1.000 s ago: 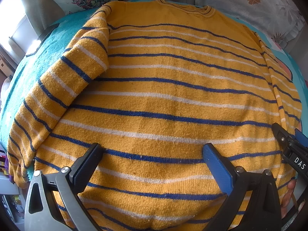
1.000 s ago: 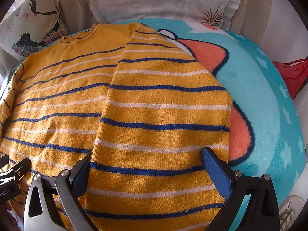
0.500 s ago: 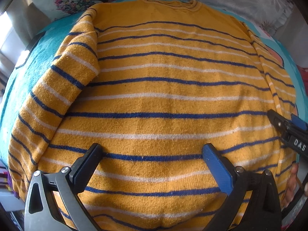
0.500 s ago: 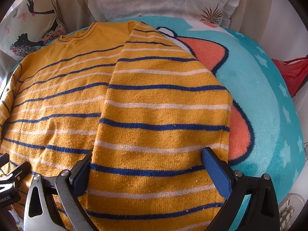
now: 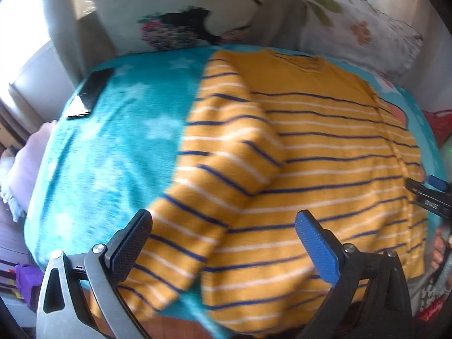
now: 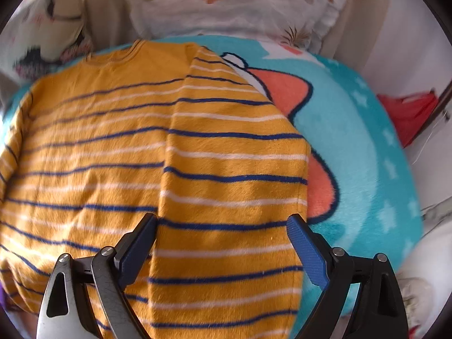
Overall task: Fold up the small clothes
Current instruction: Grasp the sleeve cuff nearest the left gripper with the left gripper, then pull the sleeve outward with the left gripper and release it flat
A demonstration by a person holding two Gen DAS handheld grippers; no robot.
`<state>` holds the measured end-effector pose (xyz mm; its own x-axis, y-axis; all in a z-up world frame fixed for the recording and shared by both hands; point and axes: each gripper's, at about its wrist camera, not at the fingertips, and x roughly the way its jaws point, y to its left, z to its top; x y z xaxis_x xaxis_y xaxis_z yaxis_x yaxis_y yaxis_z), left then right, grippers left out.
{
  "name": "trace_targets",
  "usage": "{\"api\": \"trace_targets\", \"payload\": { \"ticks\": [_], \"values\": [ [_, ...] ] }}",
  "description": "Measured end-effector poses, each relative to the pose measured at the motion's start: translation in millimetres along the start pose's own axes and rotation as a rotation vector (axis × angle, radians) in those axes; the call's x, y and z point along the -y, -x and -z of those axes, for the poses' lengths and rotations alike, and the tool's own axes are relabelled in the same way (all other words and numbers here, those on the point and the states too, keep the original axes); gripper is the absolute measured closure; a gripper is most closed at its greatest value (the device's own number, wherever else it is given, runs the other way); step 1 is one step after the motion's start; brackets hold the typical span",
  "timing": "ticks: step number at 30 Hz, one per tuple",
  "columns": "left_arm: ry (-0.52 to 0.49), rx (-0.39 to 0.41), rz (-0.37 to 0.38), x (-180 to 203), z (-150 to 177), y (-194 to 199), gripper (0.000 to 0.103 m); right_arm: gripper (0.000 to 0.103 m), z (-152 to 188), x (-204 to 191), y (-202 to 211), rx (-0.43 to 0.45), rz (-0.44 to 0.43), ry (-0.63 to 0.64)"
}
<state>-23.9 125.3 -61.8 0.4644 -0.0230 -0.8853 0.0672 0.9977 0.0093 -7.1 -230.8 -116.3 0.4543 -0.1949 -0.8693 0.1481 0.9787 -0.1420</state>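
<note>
A yellow sweater (image 5: 325, 152) with blue and white stripes lies flat on a teal blanket (image 5: 113, 152), collar at the far end. Its left sleeve (image 5: 226, 169) lies folded over the body, hanging toward the near edge. My left gripper (image 5: 226, 234) is open and empty above that sleeve's lower part. In the right wrist view the sweater (image 6: 84, 155) has its right sleeve (image 6: 231, 169) folded over the body. My right gripper (image 6: 223, 240) is open and empty above that sleeve. The right gripper's tip (image 5: 429, 195) shows at the right edge of the left wrist view.
A dark phone (image 5: 90, 93) lies on the blanket at the far left. Patterned pillows (image 6: 240, 2) stand behind the sweater. The blanket (image 6: 367, 155) has an orange shape beside the right sleeve. A red item (image 6: 409, 113) lies off the right side.
The left gripper has moved left and back, from over the sweater's middle to over the left sleeve. The right gripper has drawn back a little. Both stay open.
</note>
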Motion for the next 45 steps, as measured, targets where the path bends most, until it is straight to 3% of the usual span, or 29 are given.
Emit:
{"api": "trace_targets", "payload": {
  "ticks": [4, 10, 20, 26, 30, 31, 33, 38, 42, 45],
  "values": [
    [0.009, 0.004, 0.009, -32.8, -1.0, -14.5, 0.002, 0.009, -2.3, -23.6, 8.7, -0.034, 0.081, 0.045],
    [0.009, -0.031, 0.056, -43.2, 0.8, -34.7, 0.002, 0.009, -2.9, -54.9, 29.7, -0.009, 0.159, 0.110],
    [-0.063, -0.071, 0.078, -28.8, 7.4, -54.1, 0.002, 0.009, -5.7, -73.1, 38.9, 0.001, 0.185, 0.125],
    [-0.075, -0.120, 0.049, -23.1, 8.3, -68.5, 0.003, 0.009, -4.4, -75.6, 37.2, -0.010, 0.188, 0.125],
    [-0.055, -0.127, 0.083, -22.6, 10.2, -70.0, 0.047, 0.009, -5.9, -76.4, 37.5, -0.012, 0.184, 0.127],
    [-0.057, -0.115, 0.087, -22.4, 10.8, -66.4, 0.074, 0.009, -6.3, -76.5, 37.8, -0.013, 0.178, 0.125],
    [-0.045, -0.106, 0.080, -27.4, 9.5, -60.4, 0.087, 0.009, -6.8, -76.6, 38.4, -0.018, 0.169, 0.121],
    [0.074, -0.048, -0.045, -74.9, 4.8, -42.0, 0.089, 0.009, -6.7, -80.3, 39.6, -0.020, 0.170, 0.132],
    [0.178, -0.051, -0.152, -124.6, 1.6, -42.1, 0.090, 0.009, -6.4, -86.3, 41.0, -0.020, 0.162, 0.139],
    [0.233, -0.071, -0.163, -148.0, 0.0, -46.6, 0.083, 0.009, -6.4, -91.5, 41.5, -0.022, 0.158, 0.148]
  ]
}}
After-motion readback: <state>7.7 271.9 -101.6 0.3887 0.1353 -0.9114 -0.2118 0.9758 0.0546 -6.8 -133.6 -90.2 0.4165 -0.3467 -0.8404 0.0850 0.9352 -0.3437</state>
